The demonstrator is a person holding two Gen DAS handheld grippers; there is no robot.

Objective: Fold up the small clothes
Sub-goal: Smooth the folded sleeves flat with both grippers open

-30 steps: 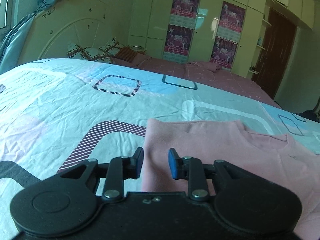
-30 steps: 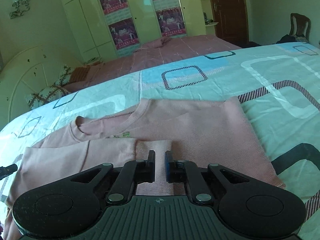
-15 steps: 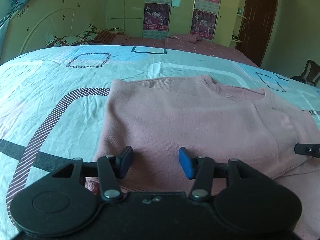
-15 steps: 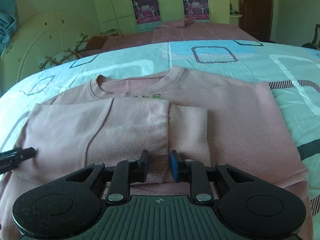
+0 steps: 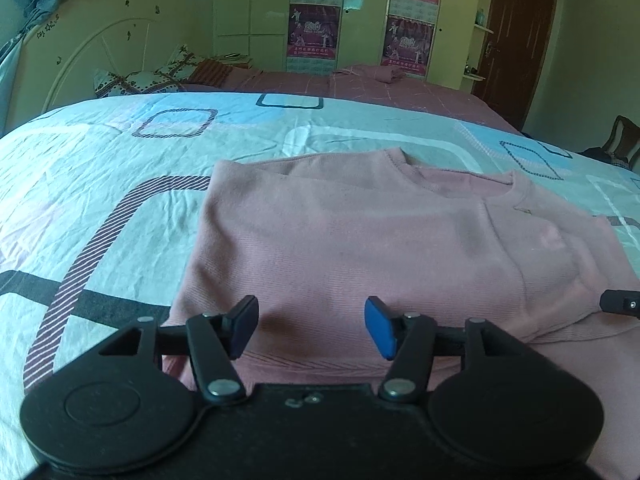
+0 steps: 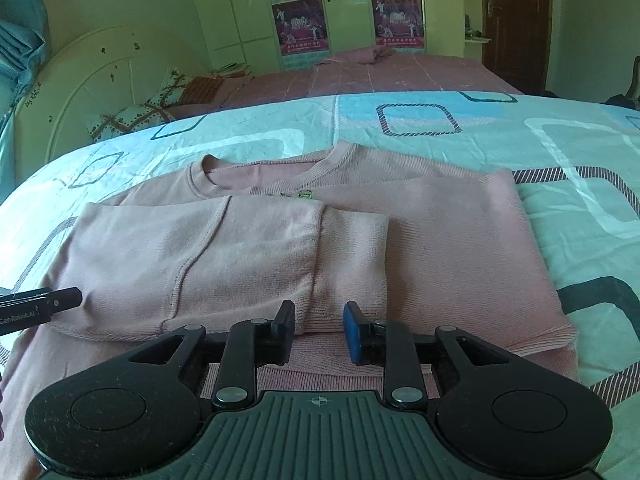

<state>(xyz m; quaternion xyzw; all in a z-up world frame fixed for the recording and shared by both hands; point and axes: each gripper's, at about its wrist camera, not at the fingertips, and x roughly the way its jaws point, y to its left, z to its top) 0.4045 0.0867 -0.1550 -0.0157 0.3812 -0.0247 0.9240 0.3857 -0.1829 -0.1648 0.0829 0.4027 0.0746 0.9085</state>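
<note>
A small pink long-sleeved top (image 5: 360,248) (image 6: 448,240) lies flat on the bed, neck toward the headboard. Its left part and sleeve (image 6: 208,260) are folded over the middle, the cuff (image 6: 352,264) lying just ahead of my right gripper. My left gripper (image 5: 311,328) hovers over the top's left lower part, jaws opening, nothing between them. My right gripper (image 6: 319,332) is over the lower hem, jaws opening a little, nothing pinched between the pads. A fingertip of the other gripper shows at the edge of each view (image 5: 620,302) (image 6: 44,304).
The bed wears a light blue cover with rounded-square patterns (image 5: 100,184) (image 6: 560,152). Behind it lie a pink-covered bed (image 6: 380,76), pillows by a white headboard (image 5: 132,80), wardrobes with posters (image 5: 316,32), a brown door (image 6: 516,20) and a chair (image 5: 618,142).
Both grippers have opened, the right one letting go of the sleeve cuff. Both have drawn back toward the hem, so more of the folded top shows.
</note>
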